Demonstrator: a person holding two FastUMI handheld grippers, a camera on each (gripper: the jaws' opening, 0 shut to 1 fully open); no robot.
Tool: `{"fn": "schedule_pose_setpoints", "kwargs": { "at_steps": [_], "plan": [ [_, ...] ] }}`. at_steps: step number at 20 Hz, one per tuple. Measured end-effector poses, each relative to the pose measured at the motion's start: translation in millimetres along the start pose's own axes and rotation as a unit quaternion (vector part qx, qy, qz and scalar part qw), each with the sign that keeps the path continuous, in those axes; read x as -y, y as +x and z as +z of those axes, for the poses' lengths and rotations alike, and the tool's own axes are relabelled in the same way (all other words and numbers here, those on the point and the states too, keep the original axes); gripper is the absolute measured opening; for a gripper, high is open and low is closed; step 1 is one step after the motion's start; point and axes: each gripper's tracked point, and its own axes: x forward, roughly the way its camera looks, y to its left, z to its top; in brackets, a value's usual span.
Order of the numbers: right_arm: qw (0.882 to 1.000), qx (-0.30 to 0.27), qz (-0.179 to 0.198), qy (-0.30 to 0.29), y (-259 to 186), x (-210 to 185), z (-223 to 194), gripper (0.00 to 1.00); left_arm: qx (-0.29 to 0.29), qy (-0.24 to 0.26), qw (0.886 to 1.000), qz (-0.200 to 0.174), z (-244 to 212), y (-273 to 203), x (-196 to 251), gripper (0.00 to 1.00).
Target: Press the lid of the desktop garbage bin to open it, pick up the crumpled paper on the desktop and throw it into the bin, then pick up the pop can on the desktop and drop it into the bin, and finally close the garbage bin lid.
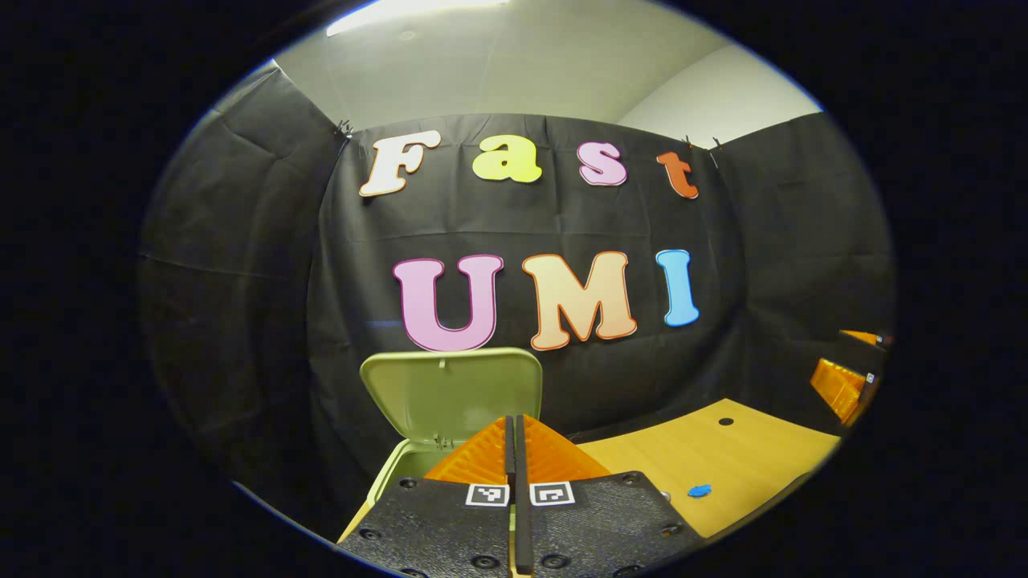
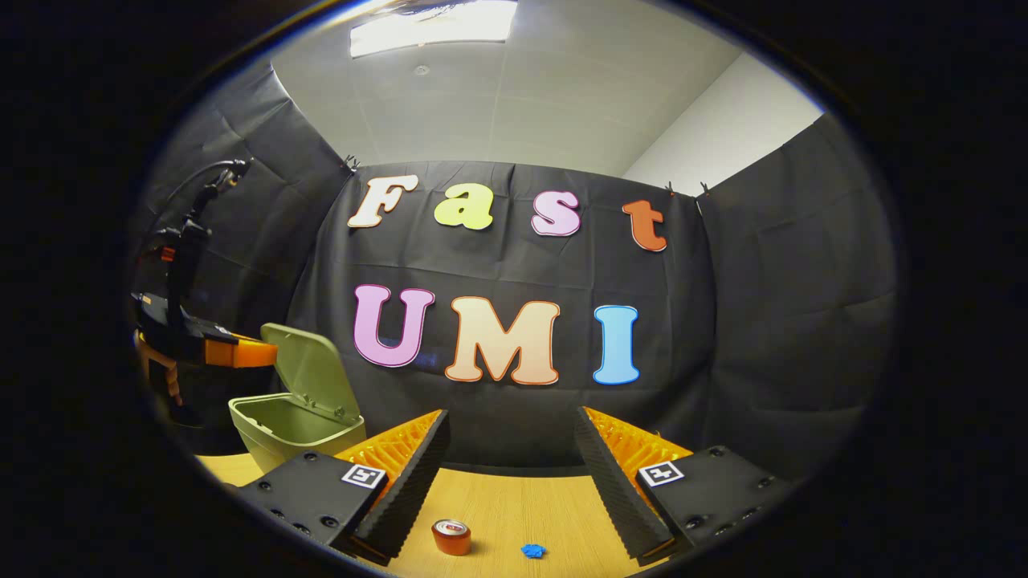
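I see the garbage bin (image 2: 297,417) with lid (image 2: 309,369) up. Left gripper (image 1: 515,457) hovers above the bin, fingers pressed together on nothing. Right gripper (image 2: 510,482) spread wide, well right of the bin; pop can (image 2: 451,536) and blue crumpled paper (image 2: 532,551) on the desktop (image 2: 514,498) between its fingers.

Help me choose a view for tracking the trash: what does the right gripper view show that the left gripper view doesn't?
Right gripper view's own: the pop can standing on the table, seen between the open right gripper fingers, and the left gripper from outside, up beside the bin. Left gripper view's own: a dark hole in the table, and the left gripper's closed fingers up close. Shared: the green bin with its lid up, and the blue crumpled paper on the table.
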Motion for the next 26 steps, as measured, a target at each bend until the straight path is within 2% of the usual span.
{"fn": "schedule_pose_setpoints", "kwargs": {
  "at_steps": [6, 12, 14, 15, 17, 20, 26],
  "plan": [
    [1.000, 0.003, 0.001, -0.001, -5, 17, 5, 0.98, 0.033, 0.000, 0.999, 0.001, 29, -24, 22, 0.00],
    [1.000, -0.001, 0.004, -0.002, -10, 36, 2, 0.98, 0.056, -0.027, 0.998, 0.012, 42, -39, 43, 0.00],
    [1.000, -0.004, 0.002, 0.000, -12, 44, -1, 0.98, 0.056, -0.040, 0.997, 0.018, 35, -43, 51, 0.12],
    [1.000, -0.006, 0.002, 0.001, -10, 47, -3, 0.98, 0.053, -0.045, 0.997, 0.013, 30, -43, 58, 0.15],
    [1.000, -0.010, -0.001, 0.002, -11, 54, -8, 0.98, 0.040, -0.047, 0.998, -0.007, 14, -44, 78, 0.46],
    [1.000, -0.019, -0.003, 0.000, -8, 63, -19, 0.98, 0.037, -0.034, 0.999, -0.007, -1, -45, 89, 0.92],
    [0.998, -0.064, -0.010, -0.005, 7, 73, -60, 0.98, 0.031, -0.033, 0.999, -0.019, -11, -45, 111, 0.91]
  ]
}}
